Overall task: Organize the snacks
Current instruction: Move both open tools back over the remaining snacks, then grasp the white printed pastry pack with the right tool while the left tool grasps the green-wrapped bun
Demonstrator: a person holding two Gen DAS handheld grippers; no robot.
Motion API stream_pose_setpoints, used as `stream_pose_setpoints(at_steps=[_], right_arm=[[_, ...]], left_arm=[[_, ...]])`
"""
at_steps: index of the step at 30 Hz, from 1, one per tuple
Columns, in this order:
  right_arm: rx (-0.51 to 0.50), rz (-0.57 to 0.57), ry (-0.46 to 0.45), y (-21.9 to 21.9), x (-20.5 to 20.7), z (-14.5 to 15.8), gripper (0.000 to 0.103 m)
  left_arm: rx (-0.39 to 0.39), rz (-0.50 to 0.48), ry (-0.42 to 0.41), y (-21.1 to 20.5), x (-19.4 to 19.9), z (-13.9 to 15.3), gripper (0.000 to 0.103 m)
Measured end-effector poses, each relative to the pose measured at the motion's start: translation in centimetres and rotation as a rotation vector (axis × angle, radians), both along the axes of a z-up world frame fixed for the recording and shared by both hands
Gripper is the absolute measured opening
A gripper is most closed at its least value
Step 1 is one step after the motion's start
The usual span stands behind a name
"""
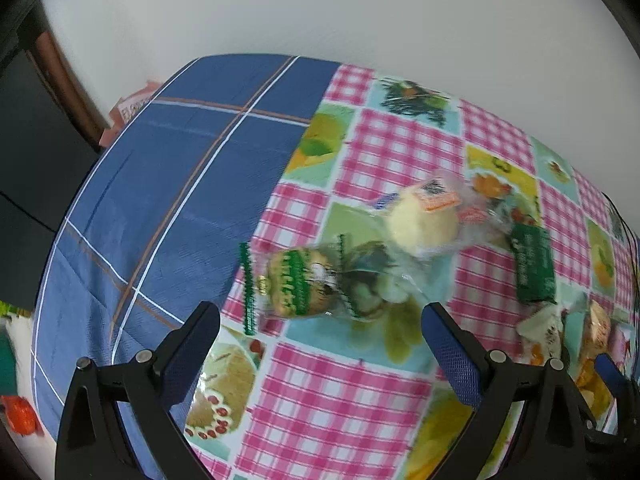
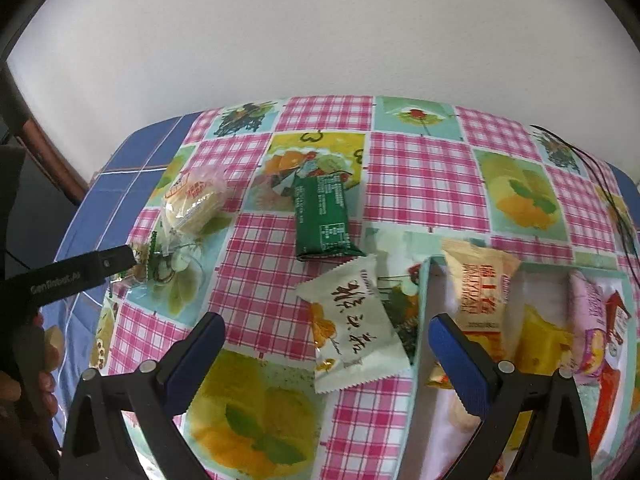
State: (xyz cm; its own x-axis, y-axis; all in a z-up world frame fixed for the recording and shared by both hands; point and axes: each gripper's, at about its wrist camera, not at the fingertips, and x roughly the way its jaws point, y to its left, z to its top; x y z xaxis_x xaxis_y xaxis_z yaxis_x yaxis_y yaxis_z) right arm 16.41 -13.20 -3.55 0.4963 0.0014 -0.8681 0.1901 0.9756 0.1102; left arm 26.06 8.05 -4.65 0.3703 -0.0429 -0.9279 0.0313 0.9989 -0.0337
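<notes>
My left gripper (image 1: pixel 320 320) is open and empty, just short of a clear-wrapped round cake with green print (image 1: pixel 298 284) on the tablecloth. A pale yellow cake in clear wrap (image 1: pixel 420 224) and a dark green packet (image 1: pixel 534 264) lie beyond it. My right gripper (image 2: pixel 326 332) is open and empty above a white packet with black script (image 2: pixel 356 328). In the right wrist view the green packet (image 2: pixel 322 216) and the yellow cake (image 2: pixel 194 204) lie further back. A box (image 2: pixel 422 312) at the right holds several packets. The left gripper's arm (image 2: pixel 80 276) shows at the left edge.
The table has a pink checked fruit-print cloth (image 2: pixel 424 176) over a blue cloth (image 1: pixel 168 184). A white wall stands behind. A black cable (image 2: pixel 600 176) runs along the table's right edge. An orange wrapper (image 1: pixel 20 416) lies off the table at lower left.
</notes>
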Motion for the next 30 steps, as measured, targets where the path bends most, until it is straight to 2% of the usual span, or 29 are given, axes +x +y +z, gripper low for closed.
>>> stream_pose_setpoints(at_steps=[6, 14, 20, 24, 28, 30], right_arm=[[-0.002, 0.005, -0.007, 0.0, 0.8, -1.0, 0.101], [-0.021, 0.029, -0.006, 0.2, 2.0, -2.3, 0.082], [-0.038, 0.022, 0.035, -0.1, 2.5, -3.8, 0.072], [-0.056, 0.028, 0.054, 0.2, 2.6, -4.3, 0.070], [-0.034, 0.038, 0.076, 0.4, 2.7, -4.9, 0.058], [-0.035, 0.044, 0.079, 0.6, 2.6, -5.0, 0.056]], left_arm=[[-0.028, 0.042, -0.002, 1.6, 1.1, -1.6, 0.100], [-0.043, 0.048, -0.012, 2.2, 2.1, -3.6, 0.097], [-0.042, 0.045, -0.006, 2.2, 2.5, -4.5, 0.074], [-0.036, 0.032, -0.002, 2.0, 2.5, -4.9, 0.068], [-0.041, 0.023, -0.008, 1.7, 2.4, -4.5, 0.058], [-0.032, 0.014, -0.011, 1.5, 2.3, -4.2, 0.055]])
